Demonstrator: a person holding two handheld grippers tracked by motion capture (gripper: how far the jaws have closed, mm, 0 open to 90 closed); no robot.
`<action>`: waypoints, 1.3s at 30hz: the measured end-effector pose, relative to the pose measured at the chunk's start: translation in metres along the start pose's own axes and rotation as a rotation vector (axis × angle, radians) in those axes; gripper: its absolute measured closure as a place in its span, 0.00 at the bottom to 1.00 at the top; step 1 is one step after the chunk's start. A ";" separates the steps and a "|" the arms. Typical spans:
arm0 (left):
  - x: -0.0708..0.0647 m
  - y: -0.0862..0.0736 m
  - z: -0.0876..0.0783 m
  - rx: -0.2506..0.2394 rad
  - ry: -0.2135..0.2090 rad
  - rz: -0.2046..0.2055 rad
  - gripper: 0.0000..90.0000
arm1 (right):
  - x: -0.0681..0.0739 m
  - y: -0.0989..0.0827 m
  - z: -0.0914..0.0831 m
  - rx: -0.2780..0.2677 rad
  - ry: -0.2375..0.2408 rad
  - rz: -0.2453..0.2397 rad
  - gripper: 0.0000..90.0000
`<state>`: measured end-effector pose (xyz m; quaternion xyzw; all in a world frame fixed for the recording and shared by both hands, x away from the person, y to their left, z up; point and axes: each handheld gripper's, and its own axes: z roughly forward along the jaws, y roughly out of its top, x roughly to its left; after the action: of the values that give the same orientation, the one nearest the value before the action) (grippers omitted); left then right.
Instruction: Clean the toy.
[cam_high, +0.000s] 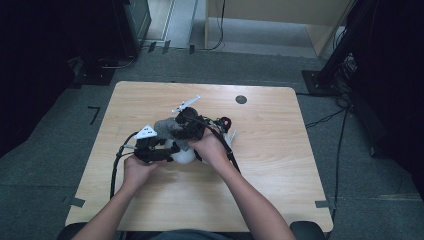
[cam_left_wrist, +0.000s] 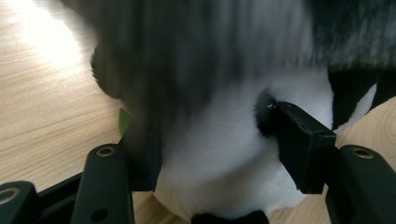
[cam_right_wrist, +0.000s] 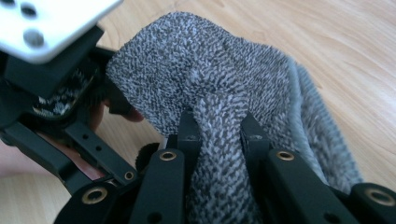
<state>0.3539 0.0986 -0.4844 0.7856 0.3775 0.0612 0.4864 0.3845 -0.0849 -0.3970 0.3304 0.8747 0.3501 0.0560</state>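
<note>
Plush panda, white with black patches, sits mid-table on the wooden table in the high view, between the person's two hands. A grey knit cloth is draped over its top. Left gripper comes at the toy from the left side, right gripper sits above and behind it, touching the cloth. Both hands close together, cables trailing off.

Left gripper view: the panda takes up the middle, white fuzzy body, black ear or patch at upper left, black bit at the bottom edge. Grey cloth blurred across the top. Left gripper jaws part-open, one each side of the white body, right pad pressing into the fur beside a black patch; clamped on the toy.

Right gripper view: grey cloth, speckled knit, bunched into a fold that runs down between the jaws. Right gripper jaws nearly together, pinching that fold tight. Left gripper with its grey plate at upper left, touching the cloth edge.
</note>
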 end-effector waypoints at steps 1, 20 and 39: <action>0.000 0.000 0.000 0.002 -0.001 -0.002 0.43 | 0.003 -0.001 0.002 0.003 -0.011 -0.016 0.85; -0.001 0.002 0.001 0.018 0.006 -0.026 0.48 | -0.054 -0.028 -0.025 0.008 -0.087 0.027 0.86; 0.001 0.001 0.000 0.006 -0.006 -0.028 0.47 | -0.066 -0.031 -0.066 -0.041 -0.158 0.051 0.86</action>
<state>0.3554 0.0986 -0.4840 0.7819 0.3870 0.0510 0.4860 0.3969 -0.1801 -0.3761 0.3778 0.8516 0.3422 0.1226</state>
